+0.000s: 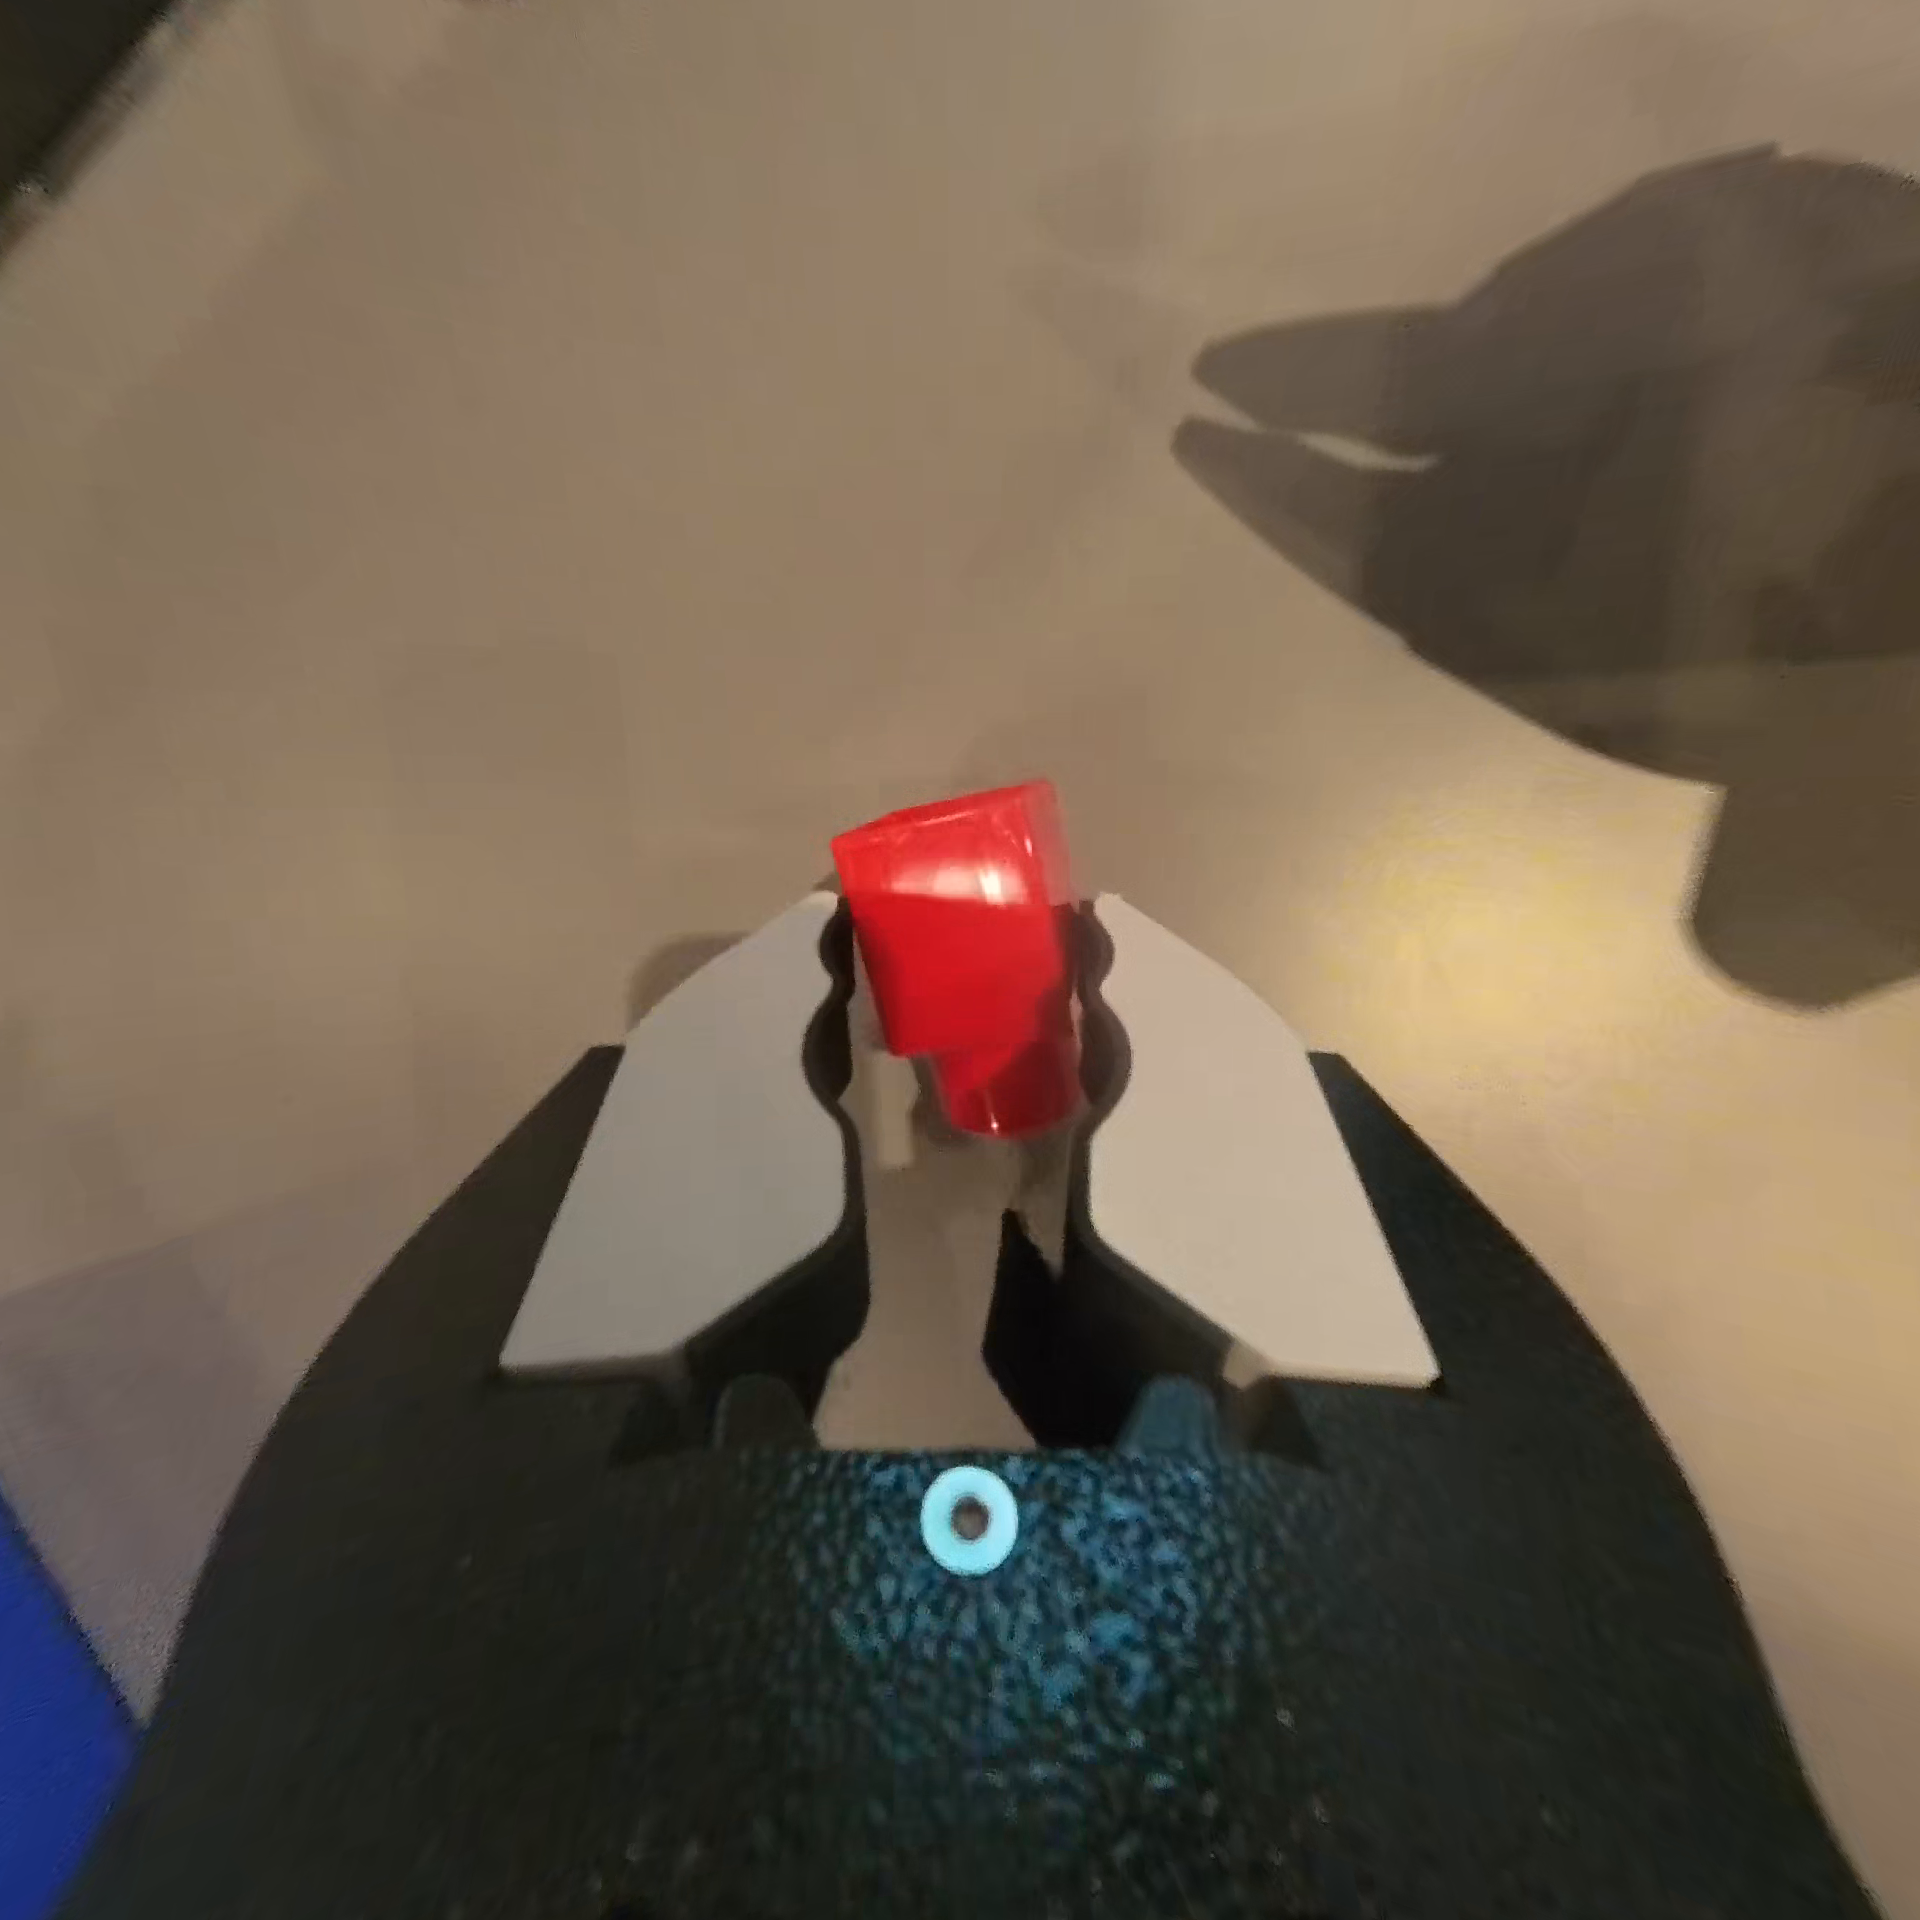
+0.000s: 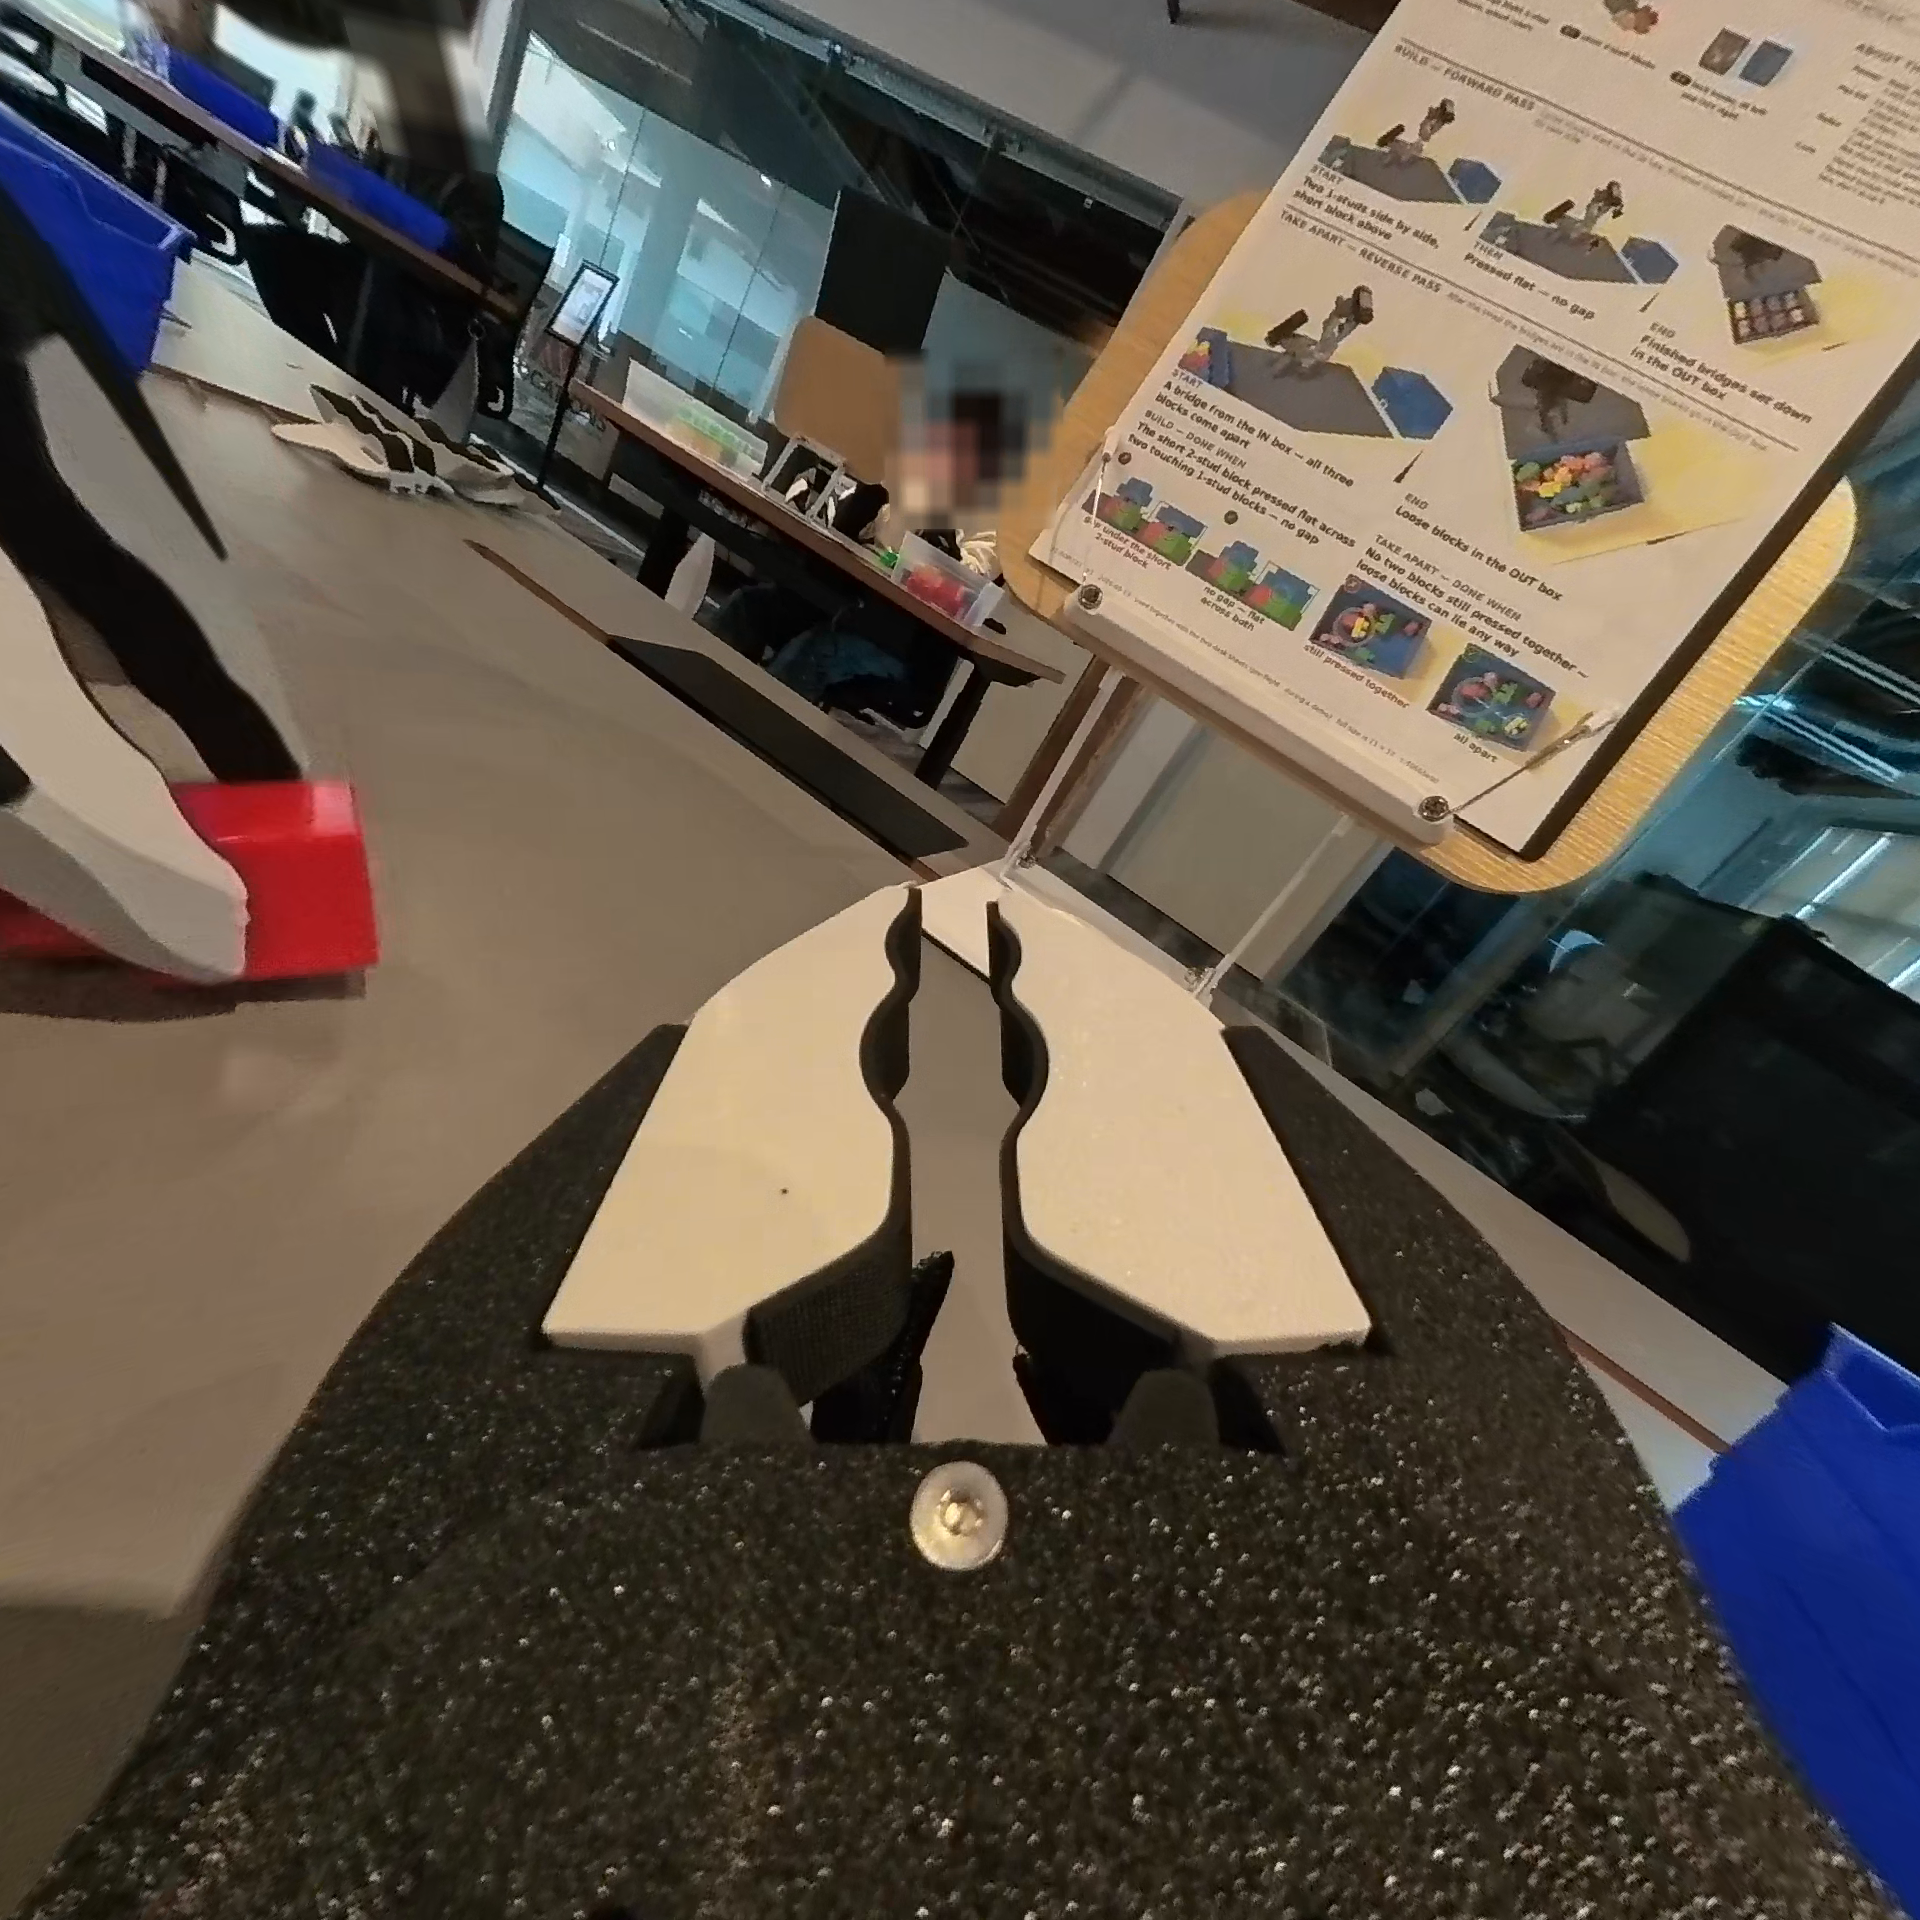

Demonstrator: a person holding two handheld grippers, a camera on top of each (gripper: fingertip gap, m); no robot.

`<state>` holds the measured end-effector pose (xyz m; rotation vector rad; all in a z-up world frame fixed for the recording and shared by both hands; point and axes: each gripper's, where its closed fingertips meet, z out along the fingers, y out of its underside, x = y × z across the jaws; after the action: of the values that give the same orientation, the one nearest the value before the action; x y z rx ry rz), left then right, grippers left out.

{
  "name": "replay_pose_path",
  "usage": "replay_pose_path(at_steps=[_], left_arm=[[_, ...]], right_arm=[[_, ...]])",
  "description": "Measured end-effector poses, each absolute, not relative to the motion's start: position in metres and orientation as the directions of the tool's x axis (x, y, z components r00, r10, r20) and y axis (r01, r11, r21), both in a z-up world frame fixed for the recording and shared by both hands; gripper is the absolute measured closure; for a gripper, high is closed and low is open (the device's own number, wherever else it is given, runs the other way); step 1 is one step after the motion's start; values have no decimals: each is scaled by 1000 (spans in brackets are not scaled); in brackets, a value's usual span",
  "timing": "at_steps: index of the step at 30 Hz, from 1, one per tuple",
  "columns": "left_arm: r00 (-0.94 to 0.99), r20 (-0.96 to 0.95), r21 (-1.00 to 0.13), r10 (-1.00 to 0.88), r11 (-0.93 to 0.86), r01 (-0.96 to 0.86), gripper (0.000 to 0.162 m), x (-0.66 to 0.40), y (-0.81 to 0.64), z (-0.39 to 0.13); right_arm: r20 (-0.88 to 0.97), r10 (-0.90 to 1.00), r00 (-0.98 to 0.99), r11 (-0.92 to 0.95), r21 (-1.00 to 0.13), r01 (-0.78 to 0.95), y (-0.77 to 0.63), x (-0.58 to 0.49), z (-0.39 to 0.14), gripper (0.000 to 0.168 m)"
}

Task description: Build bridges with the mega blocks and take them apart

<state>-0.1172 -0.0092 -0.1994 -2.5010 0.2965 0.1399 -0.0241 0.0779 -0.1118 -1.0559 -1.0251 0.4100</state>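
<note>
- The left tongs (image 1: 961, 935) are clamped on a red block (image 1: 956, 956); its square end sticks out past the white fingertips (image 1: 727, 997), and its round stud points back toward the camera, between the wavy black pads.
- In the left wrist view the block is tilted slightly, its front end leaning to the right, above a bare beige table (image 1: 520, 468).
- A dark shadow (image 1: 1558, 499) shaped like tongs falls on the table at the upper right, well apart from the block.
- A sliver of something blue (image 1: 42, 1683) shows at the lower left edge.
- In the right wrist view the left tongs (image 2: 223, 904) appear at the far left with the red block (image 2: 301, 878) between their fingers, low over the grey table (image 2: 468, 831); whether the block touches the table cannot be told.
- The right tongs (image 2: 951, 914) hold nothing; a narrow gap stays between the two white fingers, so they are slightly parted.
- The red block sits well to the left of the right tongs.
- Behind the right tongs, an instruction sheet (image 2: 1455, 416) stands on a tilted board with a wooden backing.
- A blue bin (image 2: 1818, 1538) shows at the lower right edge, and another blue bin (image 2: 94, 229) at the upper left.
- Further tables (image 2: 831, 540) stand in the background.
</note>
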Motion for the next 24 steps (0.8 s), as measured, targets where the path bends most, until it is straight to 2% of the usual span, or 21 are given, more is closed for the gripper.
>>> replay_pose_path(at_steps=[4,7,13,17,21,24], left_arm=[[967,-151,-541,-206,-801,-255,123,-111,-7,-206],[970,-147,-583,-193,-775,-242,107,-108,-4,-198],[976,-184,-747,-113,-630,-214,102,-125,-31,-134],[970,-228,-800,-82,-553,-235,98,-148,-81,-92],[955,-296,-784,37,-580,-221,100,-218,-146,-66],[942,-332,-685,55,-700,-201,100,-280,-189,-76]], right_arm=[[490,716,497,473,-864,171,77,-24,-112,157],[488,719,495,474,-865,165,77,-24,-111,157],[477,707,522,467,-869,161,80,-21,-109,152],[453,706,545,453,-880,143,83,-18,-107,151],[468,703,536,463,-873,156,81,-19,-108,152],[494,694,523,476,-861,181,80,-22,-111,152]])
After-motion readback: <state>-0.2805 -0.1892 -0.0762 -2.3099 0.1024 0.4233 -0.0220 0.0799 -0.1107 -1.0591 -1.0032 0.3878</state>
